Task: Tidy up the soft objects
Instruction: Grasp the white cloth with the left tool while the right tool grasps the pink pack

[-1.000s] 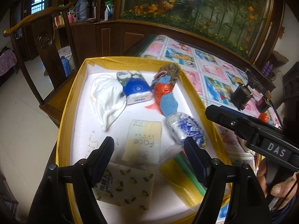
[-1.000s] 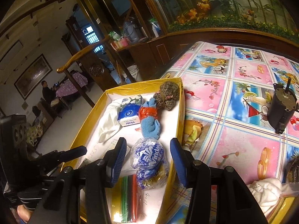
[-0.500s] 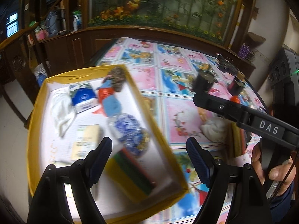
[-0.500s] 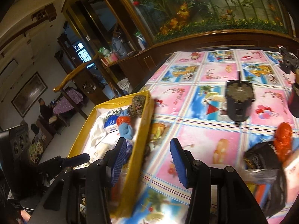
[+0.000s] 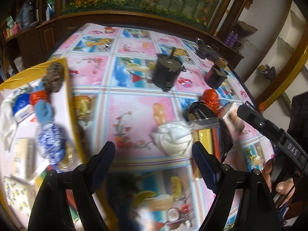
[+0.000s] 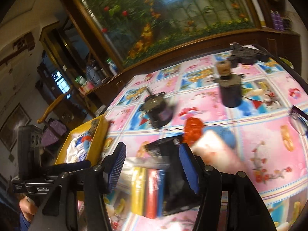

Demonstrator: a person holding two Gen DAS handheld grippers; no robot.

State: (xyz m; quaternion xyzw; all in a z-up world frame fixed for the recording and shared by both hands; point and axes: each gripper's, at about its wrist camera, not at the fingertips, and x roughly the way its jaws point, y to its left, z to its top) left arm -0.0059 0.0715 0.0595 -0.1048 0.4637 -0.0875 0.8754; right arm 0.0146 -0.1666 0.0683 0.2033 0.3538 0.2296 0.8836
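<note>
Jaws of the left gripper (image 5: 153, 155) and right gripper (image 6: 152, 164) stand spread, empty. White soft cloth (image 5: 173, 137) lies on the table (image 5: 134, 115) just ahead of the left jaws; yellow box (image 5: 70, 104) sits left.

Dark wood cabinetry (image 5: 48, 32), floral mural (image 6: 173, 15), bright window (image 6: 61, 82)
</note>
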